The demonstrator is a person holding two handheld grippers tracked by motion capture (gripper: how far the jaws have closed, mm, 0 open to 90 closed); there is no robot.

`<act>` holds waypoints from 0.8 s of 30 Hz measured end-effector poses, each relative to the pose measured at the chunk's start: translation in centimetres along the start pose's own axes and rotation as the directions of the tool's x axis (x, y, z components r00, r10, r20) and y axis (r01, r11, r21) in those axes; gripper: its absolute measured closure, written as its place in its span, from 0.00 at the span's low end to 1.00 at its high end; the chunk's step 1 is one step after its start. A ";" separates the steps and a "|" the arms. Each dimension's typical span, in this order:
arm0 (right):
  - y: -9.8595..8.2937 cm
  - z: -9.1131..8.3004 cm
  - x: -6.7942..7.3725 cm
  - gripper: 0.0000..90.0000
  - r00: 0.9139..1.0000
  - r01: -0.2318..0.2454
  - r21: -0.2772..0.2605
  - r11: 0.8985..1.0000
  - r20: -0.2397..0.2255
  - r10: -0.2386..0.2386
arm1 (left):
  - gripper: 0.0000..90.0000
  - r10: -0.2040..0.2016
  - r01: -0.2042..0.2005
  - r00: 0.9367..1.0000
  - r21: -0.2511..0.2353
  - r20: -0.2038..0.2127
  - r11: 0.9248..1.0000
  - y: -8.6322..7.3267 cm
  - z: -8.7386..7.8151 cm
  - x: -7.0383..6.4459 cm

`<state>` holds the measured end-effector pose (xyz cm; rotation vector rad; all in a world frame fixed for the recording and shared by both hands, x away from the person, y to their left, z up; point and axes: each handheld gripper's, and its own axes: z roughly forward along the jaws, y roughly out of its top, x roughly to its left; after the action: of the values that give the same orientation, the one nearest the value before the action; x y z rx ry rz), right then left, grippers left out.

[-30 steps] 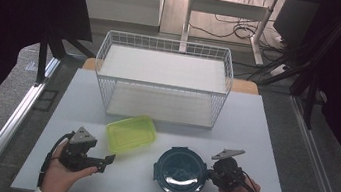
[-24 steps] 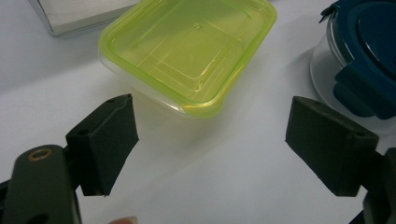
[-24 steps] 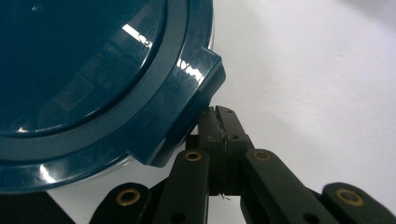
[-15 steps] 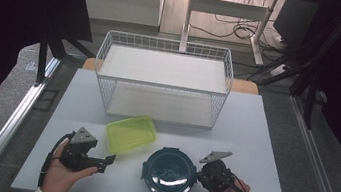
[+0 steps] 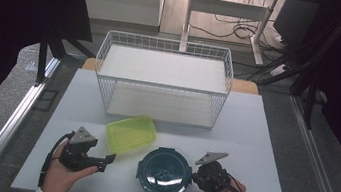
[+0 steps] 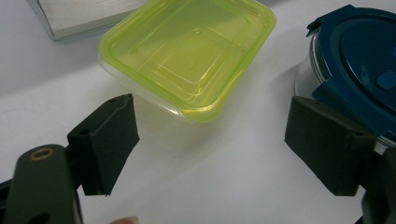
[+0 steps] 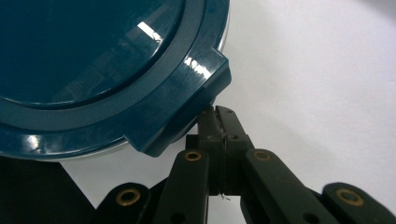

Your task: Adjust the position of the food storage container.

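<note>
A round container with a dark blue clip lid point(image 5: 164, 175) point(image 7: 93, 60) stands near the table's front edge. My right gripper point(image 5: 194, 174) point(image 7: 218, 114) is shut, and its tips press against a clip tab on the lid's right side. To the left lies a rectangular clear box with a lime green lid point(image 5: 131, 133) point(image 6: 187, 56). My left gripper point(image 5: 106, 160) point(image 6: 210, 149) rests on the table just in front of that box. It is open, points toward the box, and has nothing between its jaws. The blue lid point(image 6: 359, 60) shows beyond its right jaw.
A white wire basket point(image 5: 163, 82) with two levels stands at the back of the white table point(image 5: 253, 138). Bare tabletop lies on both sides of the basket. A metal rail runs along the floor at the left.
My right gripper has moved left, and the blue-lidded container has slid left with it toward the table's middle. The left gripper and the green box have stayed put.
</note>
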<state>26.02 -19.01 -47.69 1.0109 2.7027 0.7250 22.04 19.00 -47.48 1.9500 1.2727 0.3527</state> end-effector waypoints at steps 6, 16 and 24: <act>-0.8 -0.9 -1.4 0.99 0.997 -0.054 -0.027 0.998 0.061 0.055 | 0.19 -0.001 0.001 1.000 -0.019 -0.006 1.000 0.0 -0.3 -0.1; -1.1 -2.7 -2.5 0.41 0.979 -0.196 -0.191 0.962 0.013 0.202 | 0.19 -0.014 0.014 1.000 -0.027 0.003 1.000 0.1 -0.4 -0.2; -1.4 -3.3 -3.1 0.26 0.969 -0.245 -0.227 0.943 -0.082 0.232 | 0.18 -0.038 0.039 0.999 -0.028 0.022 0.999 0.2 -0.4 -0.3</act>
<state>26.53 -23.20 -45.61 1.2857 2.4835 1.1016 21.74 18.85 -47.02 1.8981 1.2832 0.3286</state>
